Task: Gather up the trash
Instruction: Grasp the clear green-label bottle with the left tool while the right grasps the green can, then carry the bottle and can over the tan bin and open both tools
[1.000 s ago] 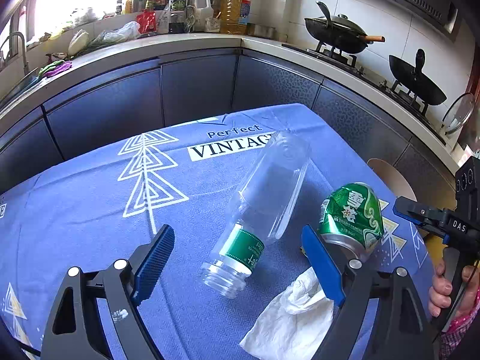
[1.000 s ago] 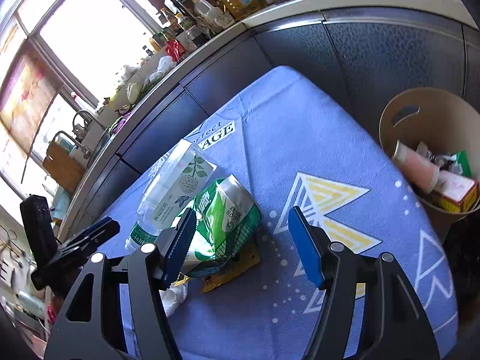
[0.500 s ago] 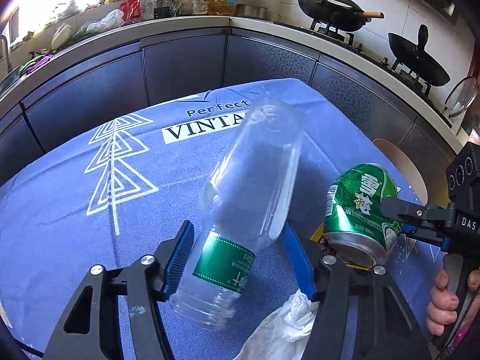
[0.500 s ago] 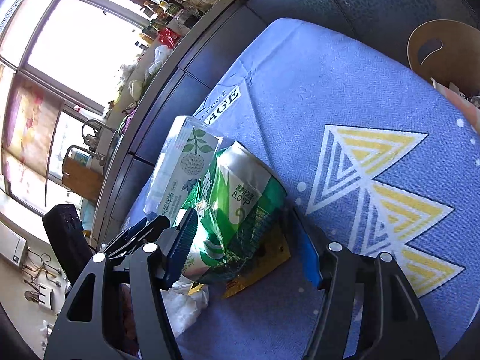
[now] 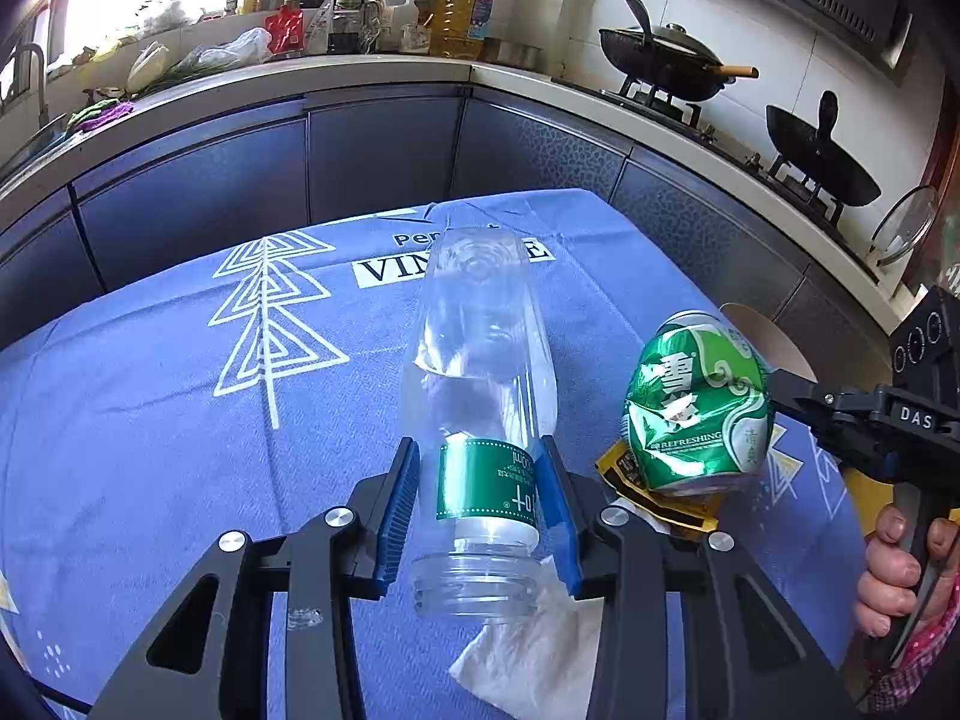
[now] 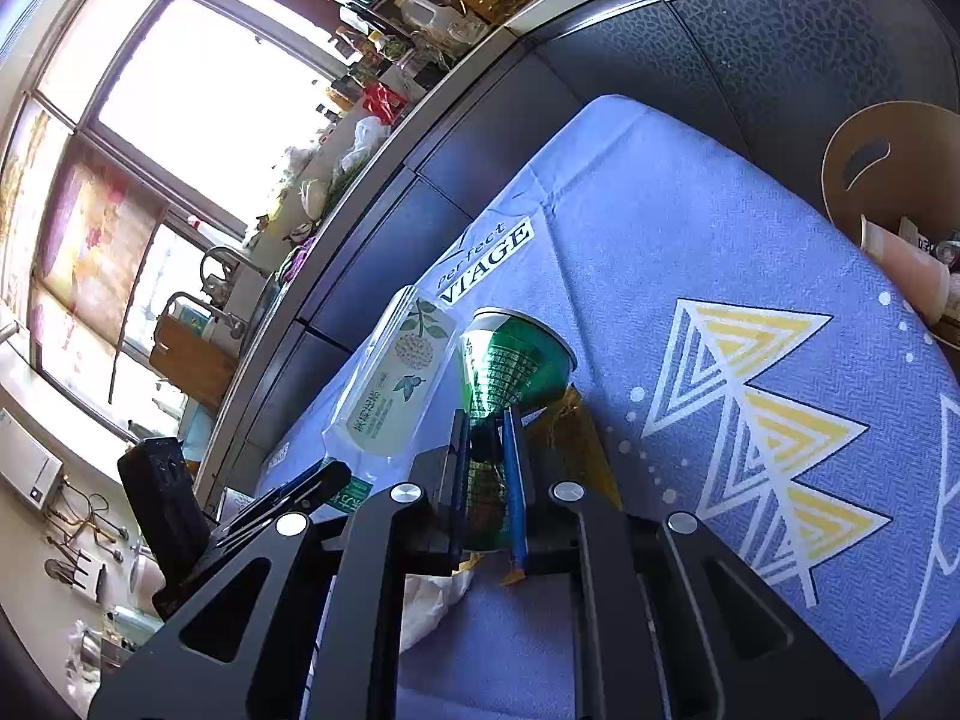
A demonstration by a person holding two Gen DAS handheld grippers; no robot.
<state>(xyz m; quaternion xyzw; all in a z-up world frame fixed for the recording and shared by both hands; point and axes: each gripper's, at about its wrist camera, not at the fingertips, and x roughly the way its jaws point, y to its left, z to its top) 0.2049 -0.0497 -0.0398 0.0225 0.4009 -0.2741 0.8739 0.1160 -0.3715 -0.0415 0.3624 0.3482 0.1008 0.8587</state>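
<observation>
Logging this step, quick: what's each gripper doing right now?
Left gripper: shut on the bottle.
Right gripper: shut on the can.

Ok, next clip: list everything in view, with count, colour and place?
plastic bottle: 1, clear with green label, held between the left gripper's fingers above the table.
beer can: 1, green, crushed, clamped in the right gripper.
snack wrapper: 1, yellow and black, on the cloth under the can.
tissue: 1, white, crumpled, on the cloth near the bottle's mouth.
tablecloth: 1, blue with white print.
trash bin: 1, tan, beside the table, holding trash.
woks: 2, black, on the stove.
left gripper: black, blue pads.
right gripper: black, blue pads.
</observation>
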